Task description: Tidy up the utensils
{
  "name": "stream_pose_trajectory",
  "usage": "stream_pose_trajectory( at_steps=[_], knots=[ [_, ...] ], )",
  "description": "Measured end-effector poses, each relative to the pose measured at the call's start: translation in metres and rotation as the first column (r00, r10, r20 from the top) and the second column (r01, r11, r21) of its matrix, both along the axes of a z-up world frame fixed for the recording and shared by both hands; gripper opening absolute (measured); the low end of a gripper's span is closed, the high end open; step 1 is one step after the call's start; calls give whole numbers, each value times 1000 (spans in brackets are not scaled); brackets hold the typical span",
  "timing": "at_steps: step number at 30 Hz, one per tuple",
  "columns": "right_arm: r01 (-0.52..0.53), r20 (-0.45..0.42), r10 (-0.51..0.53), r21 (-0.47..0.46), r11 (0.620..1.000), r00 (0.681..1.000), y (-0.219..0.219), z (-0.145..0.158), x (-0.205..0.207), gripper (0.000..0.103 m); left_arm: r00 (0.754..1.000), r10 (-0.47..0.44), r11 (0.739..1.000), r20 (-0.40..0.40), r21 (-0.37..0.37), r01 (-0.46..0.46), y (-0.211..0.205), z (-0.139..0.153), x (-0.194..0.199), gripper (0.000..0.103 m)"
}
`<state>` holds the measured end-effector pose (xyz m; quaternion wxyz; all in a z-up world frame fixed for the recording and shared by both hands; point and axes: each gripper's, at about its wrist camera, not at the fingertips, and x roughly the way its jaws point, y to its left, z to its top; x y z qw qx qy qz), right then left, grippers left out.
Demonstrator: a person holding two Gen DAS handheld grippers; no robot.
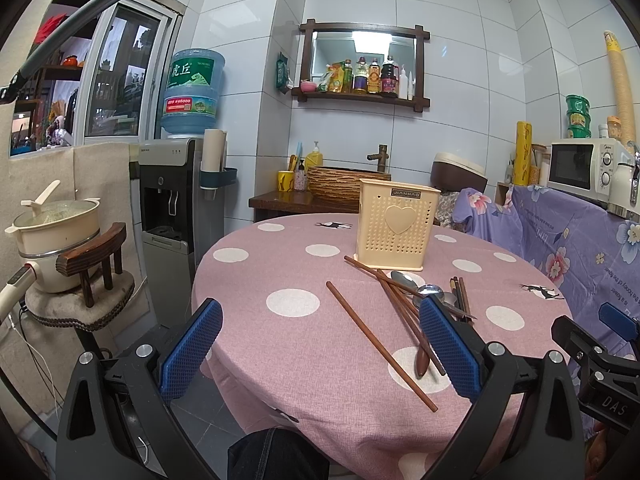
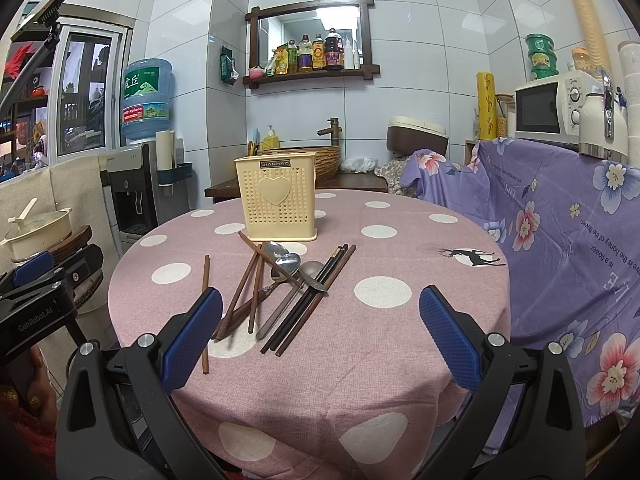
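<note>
Here the chopsticks and spoons (image 2: 280,280) are lying loose on the surface (image 2: 400,360) before the holder (image 2: 276,196), just ahead of both grippers' (image 2: 320,336) (image 1: 320,336) wide-spread, empty fingers, each hovering level.

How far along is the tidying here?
Nothing looks done yet: the chopsticks and spoons lie scattered on the table in front of the yellow holder. Left gripper and right gripper are both open, holding nothing. Everything remains.
</note>
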<state>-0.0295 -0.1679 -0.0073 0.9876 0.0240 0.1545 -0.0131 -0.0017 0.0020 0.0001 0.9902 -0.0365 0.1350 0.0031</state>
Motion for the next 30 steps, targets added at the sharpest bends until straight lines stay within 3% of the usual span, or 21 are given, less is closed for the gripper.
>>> stream_pose_trajectory(
  at_steps=[19,30],
  knots=[
    [0,-19,0,4,1000,1000,-2,-8,6,97,1000,0,1000,-22,-2,0,1,-10,2,98],
    [1,-87,-4,-33,999,996,-4,-13,25,97,989,-28,1000,-145,-7,27,3,-24,26,98]
  ],
)
